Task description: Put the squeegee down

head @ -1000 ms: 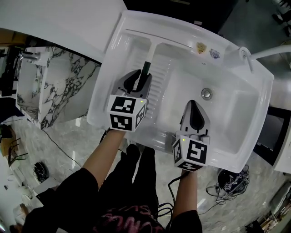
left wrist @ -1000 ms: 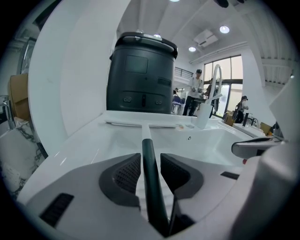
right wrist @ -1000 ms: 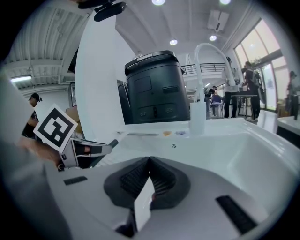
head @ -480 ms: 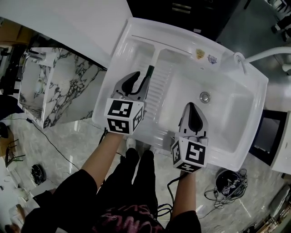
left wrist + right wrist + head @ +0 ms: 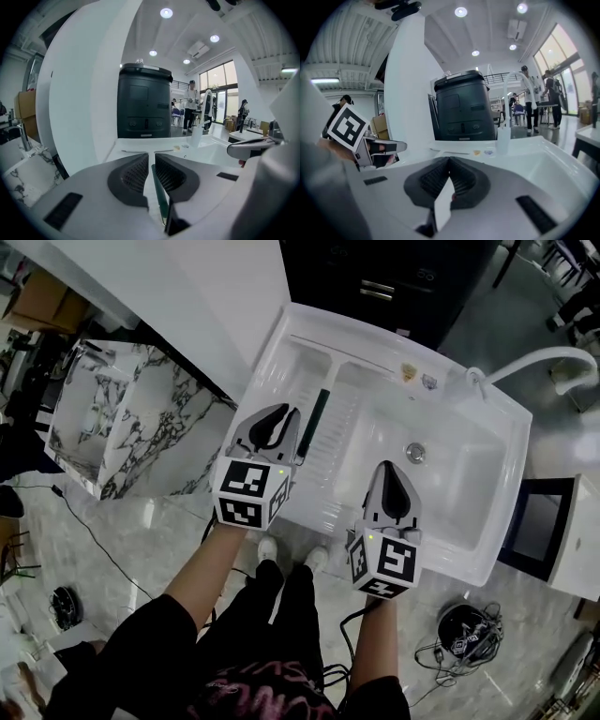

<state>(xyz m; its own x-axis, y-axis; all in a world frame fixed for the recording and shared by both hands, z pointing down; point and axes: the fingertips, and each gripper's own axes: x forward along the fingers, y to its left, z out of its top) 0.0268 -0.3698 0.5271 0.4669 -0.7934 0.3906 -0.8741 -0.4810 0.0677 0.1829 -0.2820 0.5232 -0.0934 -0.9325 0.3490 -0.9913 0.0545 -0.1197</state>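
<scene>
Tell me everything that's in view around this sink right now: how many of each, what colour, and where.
sink: one, white, centre
drainboard: one, white, ribbed, the sink's left half
squeegee: one, dark green handle, lying on the drainboard
drain: one, metal, basin floor
faucet: one, white, arching over the sink's far right corner
stickers: two, small, sink's back rim
marble counter: one, white with black veins, left of the sink
cabinet: one, black, behind the sink
cable bundle: one, black, floor at lower right
left claw: one, grey, jaws closing on nothing, above the squeegee handle
right claw: one, grey, shut, empty
arms: two, dark sleeves, bottom
</scene>
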